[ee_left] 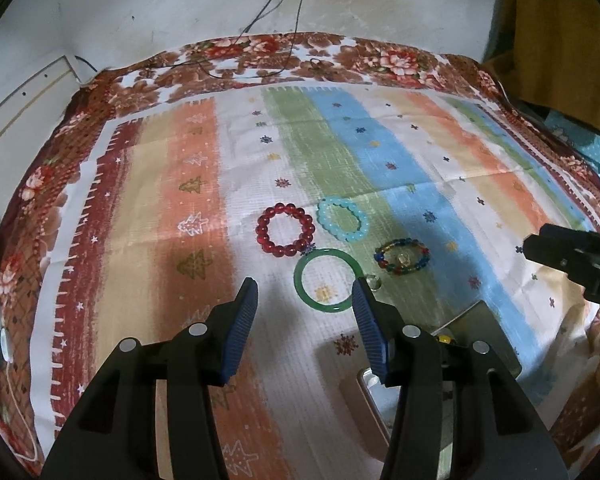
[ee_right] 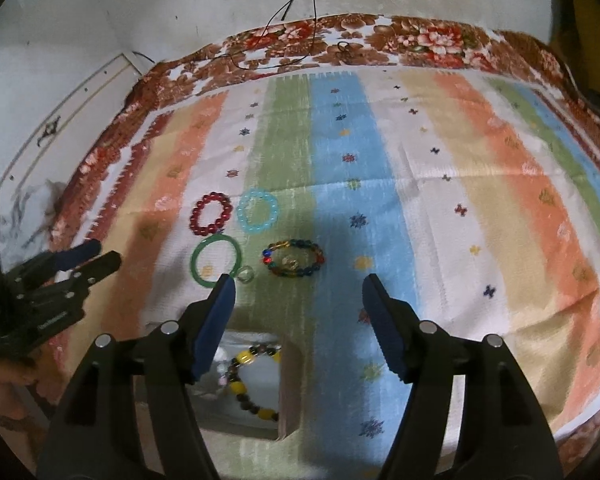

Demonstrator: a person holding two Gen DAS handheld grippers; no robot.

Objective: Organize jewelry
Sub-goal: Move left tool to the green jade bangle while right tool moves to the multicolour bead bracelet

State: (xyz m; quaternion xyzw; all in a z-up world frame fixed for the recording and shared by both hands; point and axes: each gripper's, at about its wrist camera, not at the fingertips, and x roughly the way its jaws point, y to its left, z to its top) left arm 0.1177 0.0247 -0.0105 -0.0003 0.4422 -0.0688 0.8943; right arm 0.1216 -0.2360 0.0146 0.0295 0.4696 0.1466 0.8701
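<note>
On the striped cloth lie a red bead bracelet (ee_left: 283, 230) (ee_right: 211, 214), a light blue bead bracelet (ee_left: 342, 218) (ee_right: 257, 211), a green bangle (ee_left: 326, 286) (ee_right: 215, 263), a multicoloured bead bracelet (ee_left: 401, 256) (ee_right: 294, 259) and a small clear ring (ee_right: 245, 274). An open metal box (ee_right: 289, 380) (ee_left: 488, 336) near the front holds a yellow and dark bead bracelet (ee_right: 252, 380). My left gripper (ee_left: 305, 304) is open and empty, just short of the green bangle. My right gripper (ee_right: 299, 300) is open and empty above the box.
The cloth (ee_left: 180, 208) covers a table against a white wall. Black cables (ee_left: 284, 8) hang down the wall onto the far edge. A mustard cloth (ee_left: 560, 40) hangs at the far right. The right gripper's body (ee_left: 572, 256) shows at the right of the left wrist view.
</note>
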